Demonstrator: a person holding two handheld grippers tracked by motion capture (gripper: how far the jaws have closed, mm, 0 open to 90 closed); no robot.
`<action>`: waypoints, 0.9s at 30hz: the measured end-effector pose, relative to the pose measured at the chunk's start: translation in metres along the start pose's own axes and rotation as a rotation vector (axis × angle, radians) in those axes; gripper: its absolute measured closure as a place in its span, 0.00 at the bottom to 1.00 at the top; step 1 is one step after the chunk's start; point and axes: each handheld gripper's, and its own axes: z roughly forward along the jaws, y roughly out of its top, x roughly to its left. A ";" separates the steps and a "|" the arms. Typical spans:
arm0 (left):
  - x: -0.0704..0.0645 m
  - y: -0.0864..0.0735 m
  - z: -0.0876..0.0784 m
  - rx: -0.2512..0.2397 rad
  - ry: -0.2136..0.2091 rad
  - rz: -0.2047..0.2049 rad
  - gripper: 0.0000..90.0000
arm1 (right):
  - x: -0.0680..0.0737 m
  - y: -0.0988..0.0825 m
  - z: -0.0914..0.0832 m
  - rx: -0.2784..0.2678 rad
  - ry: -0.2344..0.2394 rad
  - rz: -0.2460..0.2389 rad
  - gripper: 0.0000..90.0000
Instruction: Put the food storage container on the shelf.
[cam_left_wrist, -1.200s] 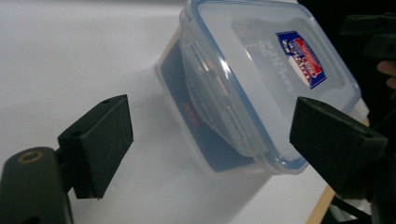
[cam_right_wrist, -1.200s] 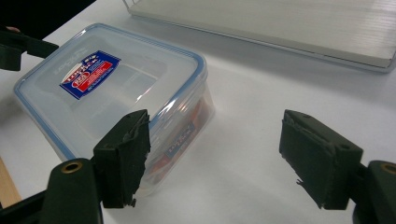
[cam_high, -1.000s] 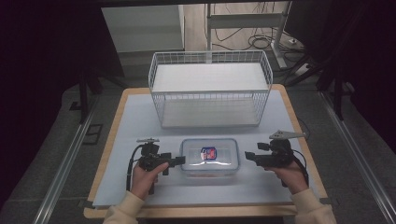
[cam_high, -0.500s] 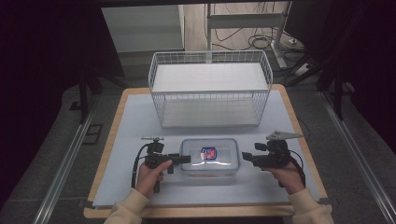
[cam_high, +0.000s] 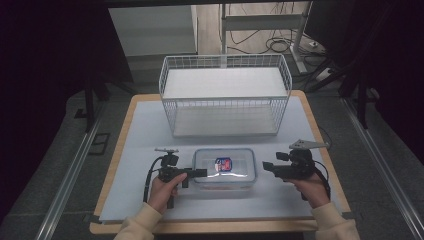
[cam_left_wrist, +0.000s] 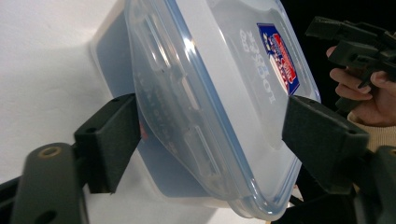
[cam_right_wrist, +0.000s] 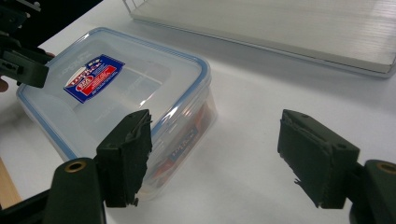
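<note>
Pale blue sheeting covers the wooden table (cam_high: 117, 165), and nearest the person's side two sleeved forearms come in, each hand carrying a black gripper. Between them, at the front middle of the sheet, sits the clear plastic food box (cam_high: 224, 168) with its blue-sealed lid and a red and blue sticker on top. The left gripper (cam_high: 200, 173) is pushed up to the box's left end; in the left gripper view its jaws straddle that end, one low by the base and one up at the lid, and they have just been closing around it, though I cannot tell whether the pads are pressing yet, so I'd call it closing in rather than holding. The right gripper (cam_high: 266, 166) hangs just off the box's right end with its jaws spread and nothing between them; in the right gripper view the near corner of the box lies beside one jaw, apart from it. Farther back stands the white wire basket (cam_high: 225, 102), with only a white board lying in its bottom, well apart from the box. To my eye the step in hand is taking hold of the box from both ends. Next, I'd judge, the left jaws must finish closing and the right gripper must slide in to bracket its end before any lift toward the basket.
</note>
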 end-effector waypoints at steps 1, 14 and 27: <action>0.000 0.000 -0.001 -0.003 0.001 0.004 0.24 | 0.000 0.000 0.000 0.000 0.000 0.000 0.30; -0.002 0.000 -0.003 -0.024 0.012 0.012 0.29 | 0.002 0.004 0.007 0.005 0.053 0.027 0.30; 0.002 -0.003 0.001 0.015 -0.017 -0.041 0.21 | 0.003 0.004 0.007 0.016 0.041 0.025 0.30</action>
